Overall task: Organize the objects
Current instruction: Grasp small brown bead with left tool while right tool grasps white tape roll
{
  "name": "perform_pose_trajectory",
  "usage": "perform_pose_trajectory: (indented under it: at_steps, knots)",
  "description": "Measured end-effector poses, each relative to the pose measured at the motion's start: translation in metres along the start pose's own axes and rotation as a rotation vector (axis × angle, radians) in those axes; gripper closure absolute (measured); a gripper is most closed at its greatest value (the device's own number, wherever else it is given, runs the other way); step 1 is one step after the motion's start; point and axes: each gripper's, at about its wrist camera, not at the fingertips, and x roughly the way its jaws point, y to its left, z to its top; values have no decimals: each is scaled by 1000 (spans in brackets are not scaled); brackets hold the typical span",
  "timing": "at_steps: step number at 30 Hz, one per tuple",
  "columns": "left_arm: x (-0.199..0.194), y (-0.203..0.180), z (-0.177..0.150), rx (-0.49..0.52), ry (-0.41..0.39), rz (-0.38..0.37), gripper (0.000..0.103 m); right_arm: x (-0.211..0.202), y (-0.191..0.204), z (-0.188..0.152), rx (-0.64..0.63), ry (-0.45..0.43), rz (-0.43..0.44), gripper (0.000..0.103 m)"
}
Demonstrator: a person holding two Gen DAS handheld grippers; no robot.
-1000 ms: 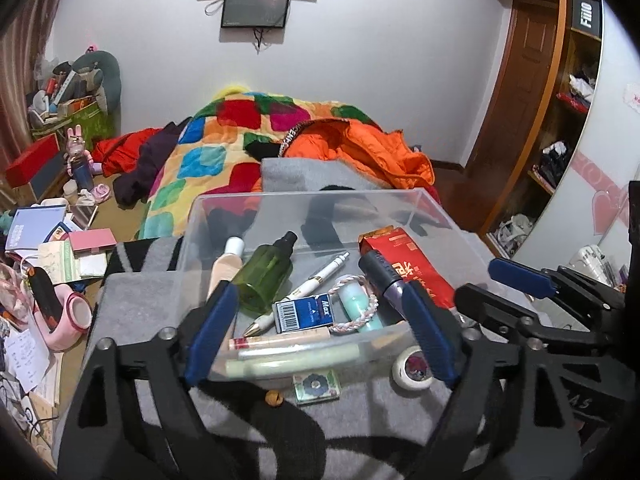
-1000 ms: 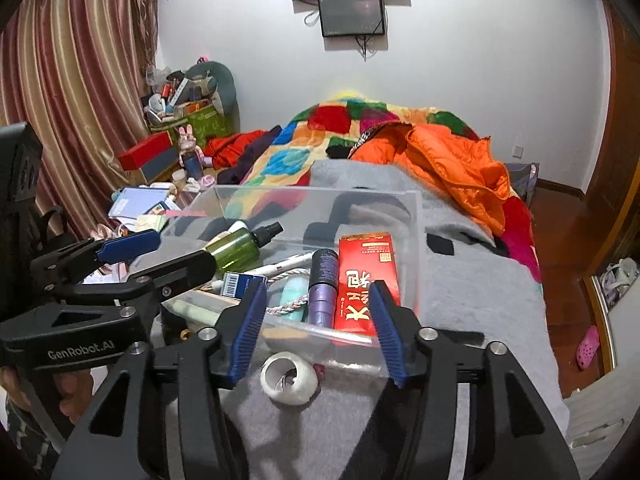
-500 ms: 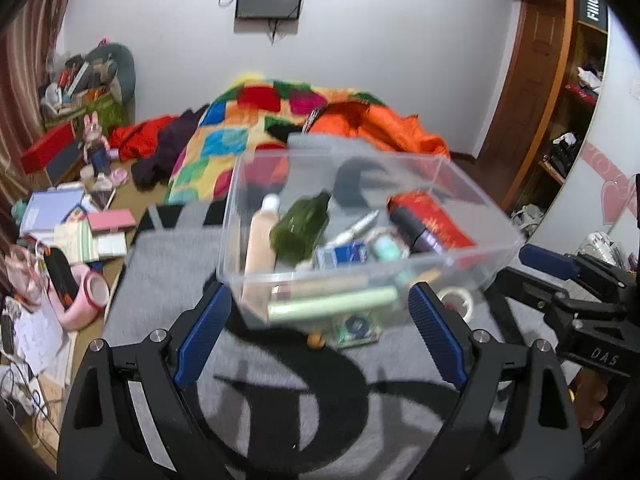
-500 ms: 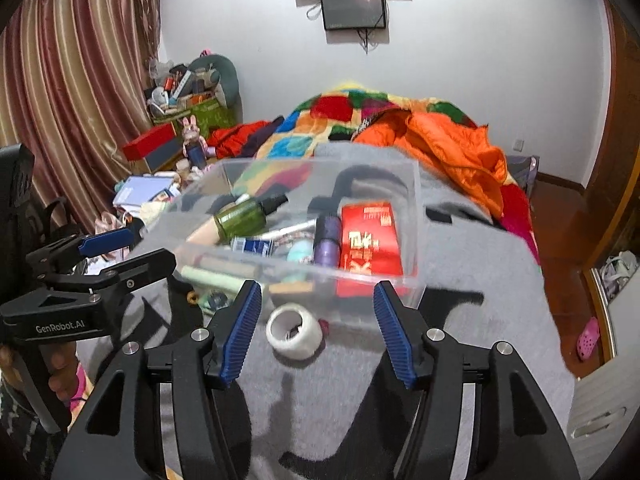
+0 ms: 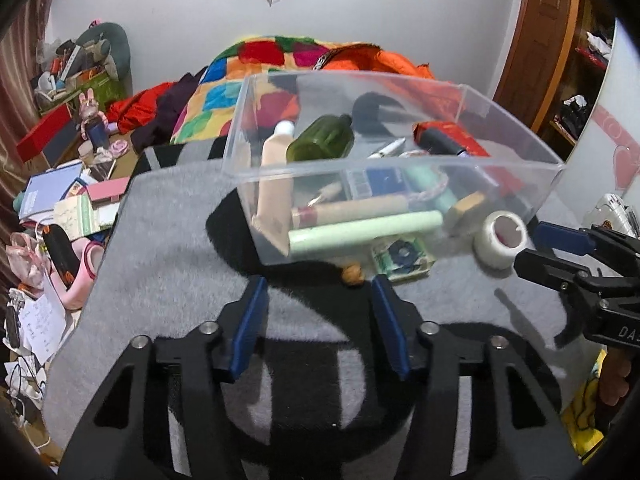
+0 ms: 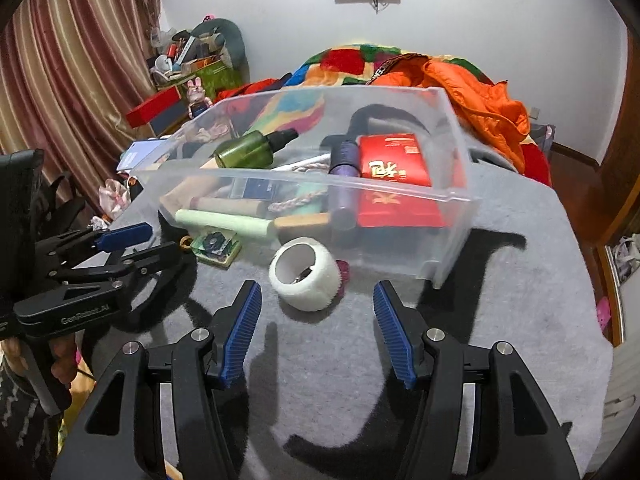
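Observation:
A clear plastic bin [image 5: 516, 136] [image 6: 452, 216] stands on the grey blanket, holding a green bottle [image 5: 322, 144] [image 6: 248, 152], a red box [image 6: 394, 172], a purple tube [image 6: 344, 168], a beige tube [image 5: 274, 184] and other small items. In front of it lie a white tape roll [image 5: 500, 238] [image 6: 306, 274], a small green packet [image 5: 402, 256] [image 6: 216, 246] and a small brown nut [image 5: 353, 275]. My left gripper [image 5: 316, 328] [image 6: 136, 244] is open and empty, just short of the nut. My right gripper [image 6: 316, 330] [image 5: 544, 248] is open and empty, just short of the tape roll.
A quilt and an orange jacket [image 6: 476, 92] lie on the bed behind the bin. Books, papers and pink items [image 5: 60, 216] clutter the floor on the left. Striped curtains [image 6: 60, 80] hang at far left. A wooden door and shelves [image 5: 560, 40] stand at right.
Both grippers have drawn back from the bin and now sit lower over the blanket. The left gripper's jaws have narrowed. The bin, tape roll and packet stay in place.

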Motion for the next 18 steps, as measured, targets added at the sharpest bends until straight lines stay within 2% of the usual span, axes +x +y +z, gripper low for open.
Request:
perform_pose_trajectory:
  at_steps: [4,7,11,14,16,18]
  knots:
    - [6,-2,2,16,9,15,58,4,6,2,-20,-3,-12,49]
    - [7,-9,5,37,5,-3,59,10,10,4,-35,10,-30,49]
    - [12,-17,8,60,8,-12,66,17,8,6,-27,26,-37,57]
    - [16,-18,8,60,1,-9,76,17,10,5,-34,23,-30,66]
    - [15,-19,7,63,-8,-31,88,17,13,6,-48,15,-32,66]
    - [12,-21,5,73,-19,-45,91,15,14,5,-51,-1,-37,67]
